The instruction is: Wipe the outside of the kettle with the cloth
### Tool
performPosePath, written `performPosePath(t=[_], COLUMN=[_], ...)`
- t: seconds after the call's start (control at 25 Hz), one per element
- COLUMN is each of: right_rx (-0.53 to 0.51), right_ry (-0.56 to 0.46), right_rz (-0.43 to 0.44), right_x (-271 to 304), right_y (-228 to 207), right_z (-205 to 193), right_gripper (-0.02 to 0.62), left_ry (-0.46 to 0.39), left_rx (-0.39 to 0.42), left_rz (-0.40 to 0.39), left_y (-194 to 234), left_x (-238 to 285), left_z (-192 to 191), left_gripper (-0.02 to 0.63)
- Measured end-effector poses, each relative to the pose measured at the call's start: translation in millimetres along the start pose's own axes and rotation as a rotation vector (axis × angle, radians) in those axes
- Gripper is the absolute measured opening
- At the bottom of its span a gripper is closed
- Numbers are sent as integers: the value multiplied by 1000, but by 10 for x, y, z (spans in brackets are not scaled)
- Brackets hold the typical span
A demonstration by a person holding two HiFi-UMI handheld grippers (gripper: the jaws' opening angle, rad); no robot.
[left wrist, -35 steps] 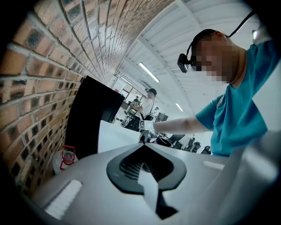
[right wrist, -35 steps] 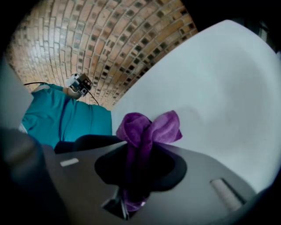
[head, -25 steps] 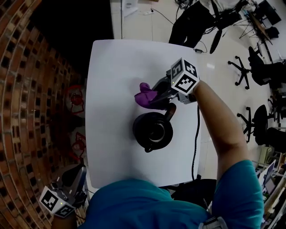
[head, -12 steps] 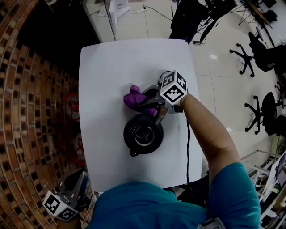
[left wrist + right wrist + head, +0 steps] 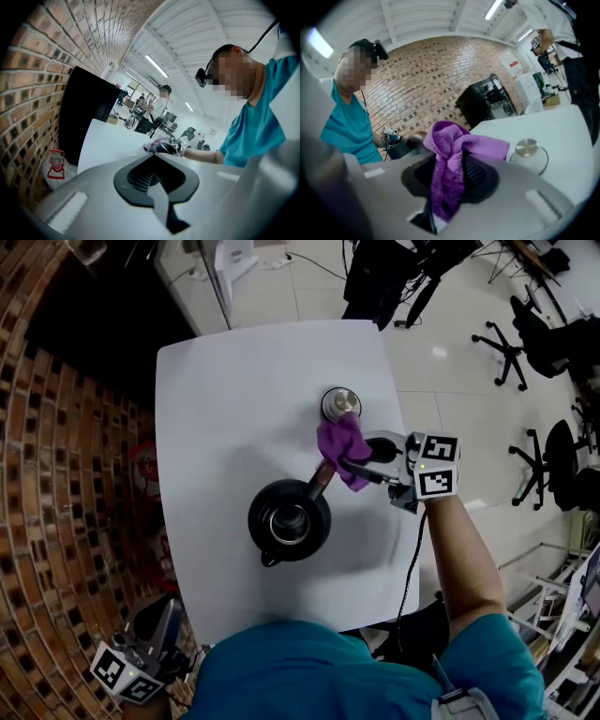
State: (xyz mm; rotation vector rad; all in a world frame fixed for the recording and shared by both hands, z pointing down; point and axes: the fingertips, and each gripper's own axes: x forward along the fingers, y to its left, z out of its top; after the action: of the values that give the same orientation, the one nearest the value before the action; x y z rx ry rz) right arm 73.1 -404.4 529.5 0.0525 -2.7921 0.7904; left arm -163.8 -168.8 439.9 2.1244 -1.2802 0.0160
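Two tongs; wiping not yet finished, we judge.
Right tongs (image 5: pixel 352 465) pinch the cloth (image 5: pixel 342 442) beside the kettle (image 5: pixel 289 519) (left tongs (image 5: pixel 157 185) pressed together, empty).

Surface (image 5: pixel 234 409): white, rounded corners. A round metal-topped disc in a ring base (image 5: pixel 340 403) stands on it towards the far right. Brick wall (image 5: pixel 56 484) on the left, with a black cabinet (image 5: pixel 89 112) against it. Red-and-white item (image 5: pixel 142 460) on the floor between wall and surface. Office chairs (image 5: pixel 502 343) on pale tiled floor (image 5: pixel 450 324), right.
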Motion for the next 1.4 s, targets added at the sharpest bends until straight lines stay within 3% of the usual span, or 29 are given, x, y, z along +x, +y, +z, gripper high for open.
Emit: performPosePath(t=[0.12, 0.32, 0.44, 0.6, 0.84, 1.0, 1.2, 1.4], right_rx=[-52, -428, -570, -620, -791, -878, -890, -838], right_ry=[8, 237, 322, 346, 555, 641, 647, 722], right_rz=[-45, -144, -203, -209, -233, -206, -127, -66], right_x=[-179, 127, 229, 311, 426, 272, -5, 146], right_y=[301, 536, 502, 386, 170, 288, 934, 1038], right_z=[-262, -552, -514, -650, -1141, -1138, -848, -1230], right_gripper=[94, 94, 92, 92, 92, 94, 94, 94], left_ry=[8, 23, 27, 33, 36, 32, 14, 16], left_rx=[8, 26, 31, 30, 31, 34, 39, 48], left_rz=[-16, -34, -31, -23, -26, -24, -41, -71], left_y=[-40, -135, -166, -163, -204, -226, -272, -359], left_x=[46, 93, 82, 56, 49, 16, 2, 14], left_z=[8, 24, 33, 13, -13, -5, 50, 19], left_gripper=[2, 2, 2, 2, 2, 2, 2, 2])
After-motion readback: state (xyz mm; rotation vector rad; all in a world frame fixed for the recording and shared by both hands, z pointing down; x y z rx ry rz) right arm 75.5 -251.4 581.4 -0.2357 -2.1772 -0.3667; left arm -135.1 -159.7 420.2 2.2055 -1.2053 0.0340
